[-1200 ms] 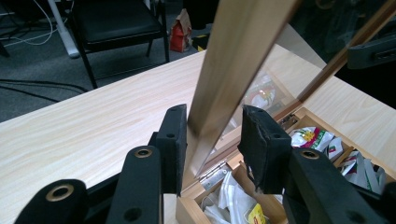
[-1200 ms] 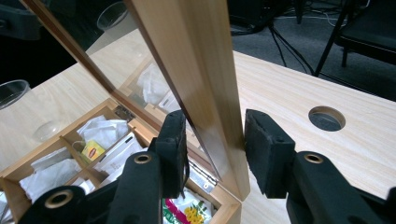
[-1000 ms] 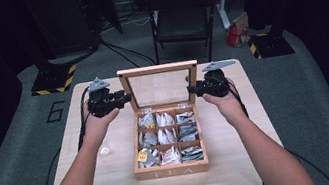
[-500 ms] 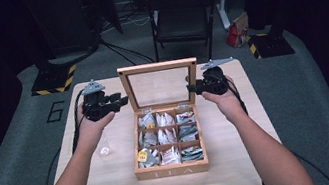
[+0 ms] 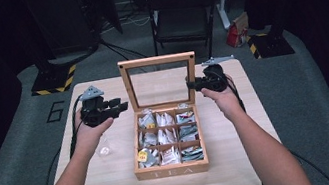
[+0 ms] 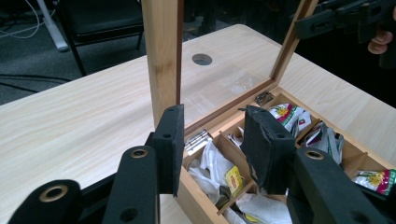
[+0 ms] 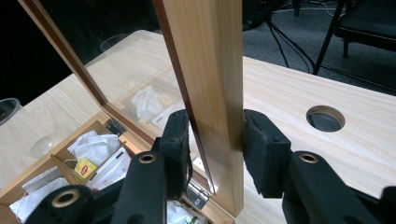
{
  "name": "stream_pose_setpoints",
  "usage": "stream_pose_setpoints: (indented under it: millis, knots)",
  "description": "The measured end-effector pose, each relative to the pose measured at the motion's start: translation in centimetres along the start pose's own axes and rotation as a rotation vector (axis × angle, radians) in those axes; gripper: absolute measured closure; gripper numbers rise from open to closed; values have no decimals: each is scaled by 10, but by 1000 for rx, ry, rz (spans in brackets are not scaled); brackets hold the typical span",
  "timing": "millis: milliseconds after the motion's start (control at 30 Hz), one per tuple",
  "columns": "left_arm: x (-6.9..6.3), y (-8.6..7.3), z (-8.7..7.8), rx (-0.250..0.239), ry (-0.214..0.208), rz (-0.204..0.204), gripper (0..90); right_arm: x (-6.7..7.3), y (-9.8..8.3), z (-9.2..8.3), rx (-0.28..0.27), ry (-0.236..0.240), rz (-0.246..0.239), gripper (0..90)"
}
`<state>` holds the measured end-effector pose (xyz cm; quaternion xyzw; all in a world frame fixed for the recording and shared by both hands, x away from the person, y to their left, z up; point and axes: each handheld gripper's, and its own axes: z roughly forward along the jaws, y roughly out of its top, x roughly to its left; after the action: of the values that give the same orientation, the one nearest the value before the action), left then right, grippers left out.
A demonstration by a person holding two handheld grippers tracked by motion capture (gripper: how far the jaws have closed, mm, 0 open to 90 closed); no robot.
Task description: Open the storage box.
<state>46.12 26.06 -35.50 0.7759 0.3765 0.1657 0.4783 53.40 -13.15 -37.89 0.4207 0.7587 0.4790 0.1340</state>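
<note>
The front wall of the open wooden compartment box (image 5: 172, 171) carries the engraved letters "TEA", faint but legible in the high view. The grey floor mat (image 5: 25, 121) left of the light wooden bench (image 5: 235, 162) bears a large dark numeral "6" (image 5: 56, 111). The small yellow tags with a red mark (image 6: 233, 178) on the tea bags inside the box carry print too small to read in any view.

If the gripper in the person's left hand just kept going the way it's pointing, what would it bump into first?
Probably the wooden frame of the tea box's open lid: the left gripper points at that upright edge, which stands just ahead, nearer one jaw. Depth is uncertain.
</note>
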Motion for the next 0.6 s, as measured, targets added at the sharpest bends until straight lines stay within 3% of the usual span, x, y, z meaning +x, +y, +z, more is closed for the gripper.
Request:
stream_pose_setpoints:
  millis: [600]
  knots:
    - [-1, -8, -7, 13, -4, -6, 573, -4, 5, 12, 9, -49, 12, 634]
